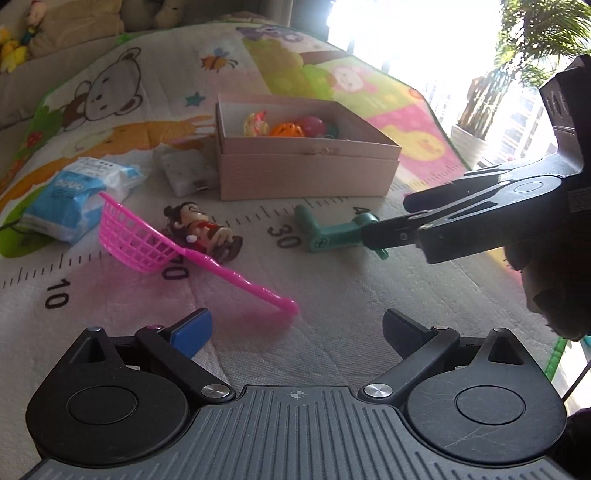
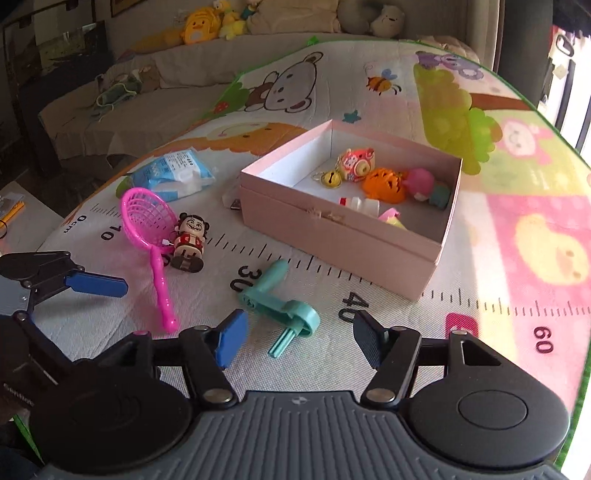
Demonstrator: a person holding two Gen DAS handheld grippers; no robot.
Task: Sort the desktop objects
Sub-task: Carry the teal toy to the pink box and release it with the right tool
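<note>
A green crank-shaped toy point(image 2: 280, 306) lies on the play mat just ahead of my open right gripper point(image 2: 299, 339), between its fingertips but apart from them; it also shows in the left wrist view point(image 1: 332, 232), with the right gripper's fingers point(image 1: 391, 229) over its end. A pink toy net point(image 1: 155, 240) point(image 2: 151, 225) and a small doll figure point(image 1: 201, 229) point(image 2: 188, 240) lie together. My left gripper point(image 1: 295, 328) is open and empty, near the net's handle. A pink box point(image 1: 306, 177) point(image 2: 332, 240) holds several small toys.
A blue-white tissue pack point(image 1: 74, 195) point(image 2: 173, 173) and a small white box point(image 1: 184, 170) lie left of the pink box. A sofa with plush toys point(image 2: 207, 26) stands behind the mat. A bright window and a plant point(image 1: 524, 44) are at the right.
</note>
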